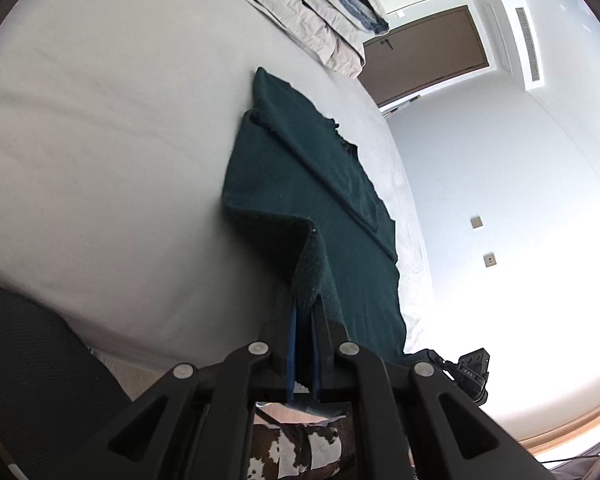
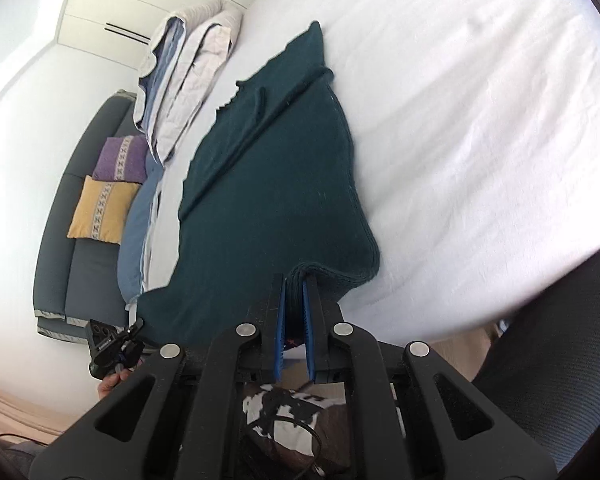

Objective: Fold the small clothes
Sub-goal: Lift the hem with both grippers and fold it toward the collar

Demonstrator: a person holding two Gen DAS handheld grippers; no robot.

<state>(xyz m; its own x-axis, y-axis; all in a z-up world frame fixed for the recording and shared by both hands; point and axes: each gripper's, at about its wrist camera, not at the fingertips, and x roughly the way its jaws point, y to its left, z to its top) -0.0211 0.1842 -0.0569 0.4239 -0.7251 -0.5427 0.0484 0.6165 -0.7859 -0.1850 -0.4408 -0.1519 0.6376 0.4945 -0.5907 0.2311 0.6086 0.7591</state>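
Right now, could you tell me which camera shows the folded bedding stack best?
The right wrist view: the bedding stack shows its layered folds full length beside the green garment. The left wrist view crops the stack at the top edge.

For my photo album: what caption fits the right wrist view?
Right gripper shut on the near edge of a dark green garment, lifting it off the white bed.

garment [image 1: 300, 184] spread on the bed [image 1: 100, 140], its near edge lifted off the sheet at 2 corners: left gripper [image 1: 305, 304] on one, right gripper [image 2: 295, 280] on the other. folded bedding [image 1: 300, 8] stacked behind the garment (far end of the bed). sofa [image 2: 76, 208] beyond, 2 cushions [image 2: 100, 208] on it.
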